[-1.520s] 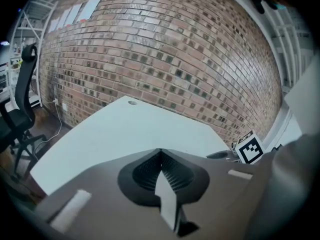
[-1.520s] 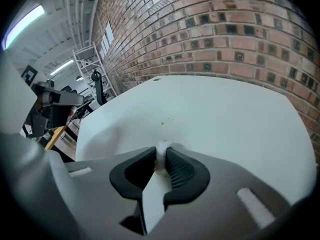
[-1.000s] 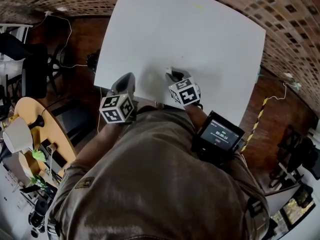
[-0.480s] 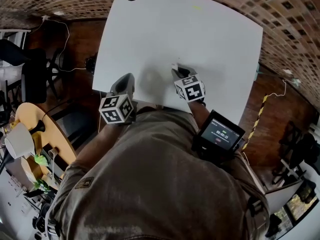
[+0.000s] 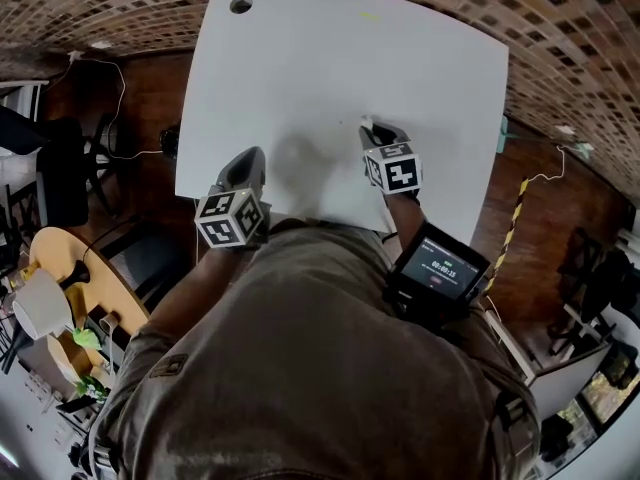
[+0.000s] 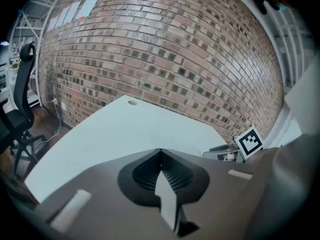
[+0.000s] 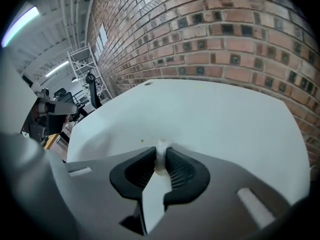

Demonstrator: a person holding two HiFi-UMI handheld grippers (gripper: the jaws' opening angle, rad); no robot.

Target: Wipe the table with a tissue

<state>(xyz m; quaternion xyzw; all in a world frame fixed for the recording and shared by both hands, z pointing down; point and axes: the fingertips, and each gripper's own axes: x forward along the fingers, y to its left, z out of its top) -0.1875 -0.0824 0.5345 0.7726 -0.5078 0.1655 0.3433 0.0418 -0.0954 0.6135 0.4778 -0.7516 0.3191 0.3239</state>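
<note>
- Jaws of right gripper [image 7: 161, 153] are closed tight on tissue [image 7: 160, 156]; only a small white wad shows between them.
- Jaws of left gripper [image 6: 160, 156] are closed together with nothing in them. It sits idle at the near edge of worktop [image 5: 330, 58], about 8 o'clock from the middle.
- Tissue is low over the worktop, roughly 5 o'clock from its middle in head view; contact can't be confirmed.
- Risk: so little tissue sticks out that the hard jaw tips may scrape the surface instead of wiping. Drag could also tear it or pull it from the pinch.
- Tissue's long axis runs 6–12 o'clock along the jaws in right gripper view, free tip pointing to 12, toward the far edge.
</note>
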